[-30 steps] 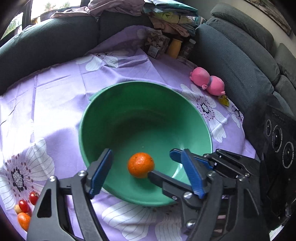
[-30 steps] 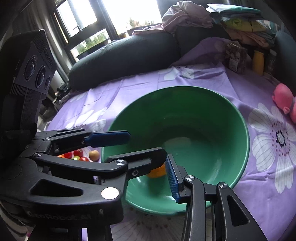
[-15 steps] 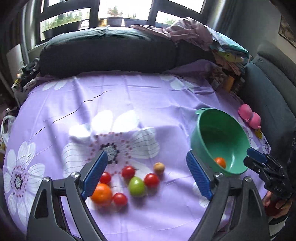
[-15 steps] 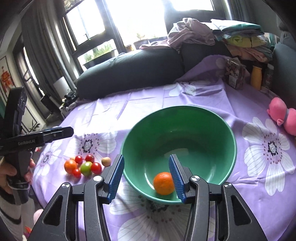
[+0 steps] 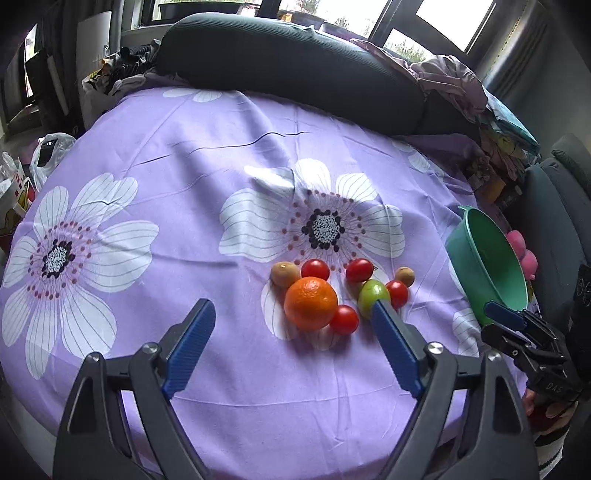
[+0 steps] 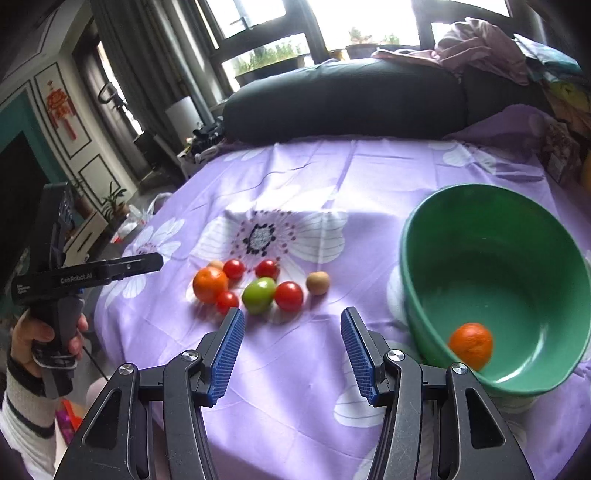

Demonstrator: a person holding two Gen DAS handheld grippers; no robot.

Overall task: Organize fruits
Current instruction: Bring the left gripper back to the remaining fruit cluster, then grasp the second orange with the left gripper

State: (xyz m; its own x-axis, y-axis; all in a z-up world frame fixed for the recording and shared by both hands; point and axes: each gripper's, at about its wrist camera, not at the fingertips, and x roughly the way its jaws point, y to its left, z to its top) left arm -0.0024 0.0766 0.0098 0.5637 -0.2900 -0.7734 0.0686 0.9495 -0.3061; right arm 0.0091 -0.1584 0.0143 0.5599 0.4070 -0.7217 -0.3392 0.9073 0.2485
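Fruit cluster, loose on the purple cloth (image 5: 207, 155). One orange (image 5: 311, 303), largest piece, at the near left of the group. Four red tomatoes: one (image 5: 315, 269) just behind the orange, one (image 5: 359, 269) further right, one (image 5: 344, 319) touching the orange's near right side, one (image 5: 397, 292) beside the green tomato (image 5: 373, 293). Two small brown fruits: one (image 5: 284, 274) at the left rear of the orange, one (image 5: 404, 276) at the right edge of the group. All sit on or beside a printed white flower.

Second orange (image 6: 471, 345), alone in the green bowl (image 6: 443, 206), low against its near wall. Bowl stands on the cloth to the right of the cluster, apart from it.

Left gripper (image 5: 291, 347): above the cloth just short of the cluster, jaws spread wide, nothing between them; its right blue pad overlaps the green tomato in the left wrist view, contact cannot be told. A hand (image 6: 26, 339) in a striped sleeve holds its handle.

Right gripper (image 6: 291, 347): above bare cloth between cluster and bowl, jaws parted and empty, pads clear of all fruit.

Surroundings: dark sofa cushion (image 5: 295, 62) along the far edge of the cloth; heaped clothes (image 6: 480, 48) on it at right; windows (image 6: 266, 29) behind; pink toy (image 5: 524, 254) partly hidden past the bowl.
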